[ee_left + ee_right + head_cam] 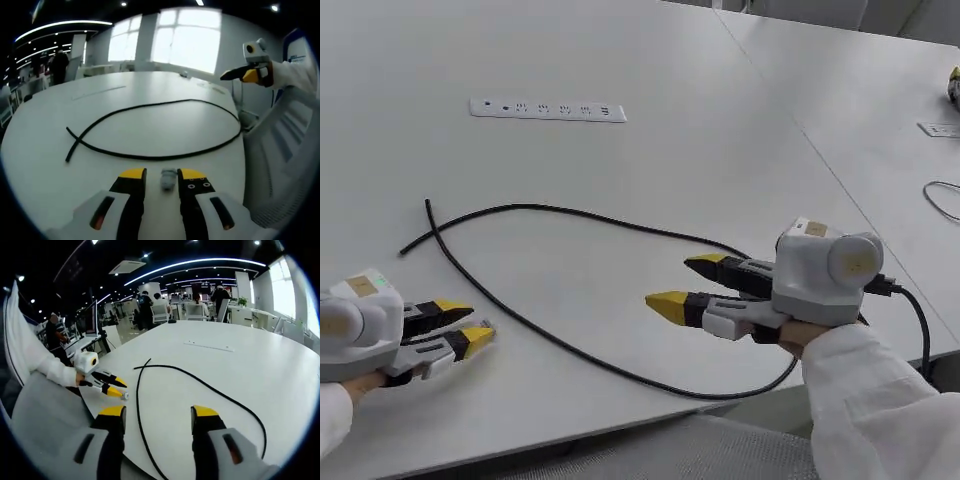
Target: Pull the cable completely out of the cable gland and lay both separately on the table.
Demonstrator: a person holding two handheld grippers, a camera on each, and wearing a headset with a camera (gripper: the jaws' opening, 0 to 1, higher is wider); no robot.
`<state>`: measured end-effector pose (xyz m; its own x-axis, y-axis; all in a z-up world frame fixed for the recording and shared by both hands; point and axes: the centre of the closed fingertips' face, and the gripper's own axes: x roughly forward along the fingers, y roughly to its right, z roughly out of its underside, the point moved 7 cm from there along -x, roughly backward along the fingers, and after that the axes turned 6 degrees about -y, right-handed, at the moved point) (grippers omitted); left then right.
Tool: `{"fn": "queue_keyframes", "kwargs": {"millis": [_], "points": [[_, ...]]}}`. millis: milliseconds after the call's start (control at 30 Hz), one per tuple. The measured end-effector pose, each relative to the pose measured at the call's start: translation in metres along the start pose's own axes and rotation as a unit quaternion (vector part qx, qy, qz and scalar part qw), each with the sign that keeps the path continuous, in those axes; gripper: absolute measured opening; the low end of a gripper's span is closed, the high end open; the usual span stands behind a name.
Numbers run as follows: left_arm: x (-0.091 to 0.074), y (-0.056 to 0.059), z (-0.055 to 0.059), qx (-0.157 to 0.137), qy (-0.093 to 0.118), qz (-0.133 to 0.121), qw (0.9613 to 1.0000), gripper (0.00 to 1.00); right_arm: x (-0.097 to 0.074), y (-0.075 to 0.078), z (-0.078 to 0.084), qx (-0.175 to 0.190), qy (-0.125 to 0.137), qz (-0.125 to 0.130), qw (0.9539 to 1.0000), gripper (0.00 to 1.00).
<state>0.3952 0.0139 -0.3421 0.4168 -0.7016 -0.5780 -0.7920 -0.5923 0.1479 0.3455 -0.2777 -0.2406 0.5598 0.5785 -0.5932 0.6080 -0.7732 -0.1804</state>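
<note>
A long black cable [570,212] lies in a wide loop on the white table [720,120], its two ends crossing at the far left. The loop also shows in the left gripper view [150,106] and the right gripper view [210,385]. A small grey cable gland [168,179] rests on the table, apart from the cable, between the tips of my left gripper [162,175]. The jaws stand slightly apart around it. My left gripper [470,322] is at the front left. My right gripper [682,284] hovers open above the cable's right bend, holding nothing.
A white power strip [547,110] lies at the back of the table. A second table adjoins on the right with a thin wire [942,200] on it. A grey chair seat [650,450] sits below the front edge. People and desks fill the room behind.
</note>
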Motion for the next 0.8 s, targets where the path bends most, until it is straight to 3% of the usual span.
{"fn": "queue_keyframes", "kwargs": {"millis": [167, 267, 300, 367, 400, 433, 467, 567, 667, 800], "points": [[-0.024, 0.000, -0.007, 0.002, -0.018, -0.017, 0.9997, 0.35, -0.010, -0.002, 0.004, 0.000, 0.006, -0.003, 1.0000, 0.59], [-0.046, 0.001, -0.013, 0.017, -0.037, -0.031, 0.9987, 0.40, -0.019, -0.005, 0.007, 0.001, 0.005, -0.006, 1.0000, 0.62], [-0.056, 0.002, -0.017, 0.007, -0.034, -0.036, 0.9987, 0.41, -0.022, -0.005, 0.009, 0.003, 0.003, -0.009, 1.0000, 0.63], [-0.074, 0.004, -0.023, -0.066, -0.027, -0.041, 0.9966, 0.45, -0.030, -0.007, 0.012, 0.010, -0.003, -0.009, 0.9999, 0.66], [-0.078, 0.005, -0.024, -0.082, -0.028, -0.037, 0.9955, 0.49, -0.031, -0.007, 0.013, 0.011, -0.005, -0.009, 0.9999, 0.68], [-0.090, 0.005, -0.030, -0.102, -0.006, -0.042, 0.9939, 0.51, -0.037, -0.007, 0.015, 0.017, -0.009, -0.008, 0.9998, 0.70], [-0.099, 0.005, -0.035, -0.093, 0.012, -0.053, 0.9942, 0.53, -0.040, -0.008, 0.016, 0.023, -0.012, -0.009, 0.9996, 0.71], [-0.134, 0.013, -0.044, -0.084, 0.026, -0.075, 0.9932, 0.60, -0.050, -0.008, 0.022, 0.033, -0.024, -0.013, 0.9991, 0.75], [-0.158, 0.021, -0.042, -0.104, 0.020, -0.080, 0.9912, 0.66, -0.061, -0.016, 0.029, 0.033, -0.031, -0.017, 0.9988, 0.76], [-0.185, 0.034, -0.035, -0.107, 0.017, -0.090, 0.9900, 0.70, -0.073, -0.022, 0.036, 0.048, -0.035, -0.016, 0.9981, 0.77]]}}
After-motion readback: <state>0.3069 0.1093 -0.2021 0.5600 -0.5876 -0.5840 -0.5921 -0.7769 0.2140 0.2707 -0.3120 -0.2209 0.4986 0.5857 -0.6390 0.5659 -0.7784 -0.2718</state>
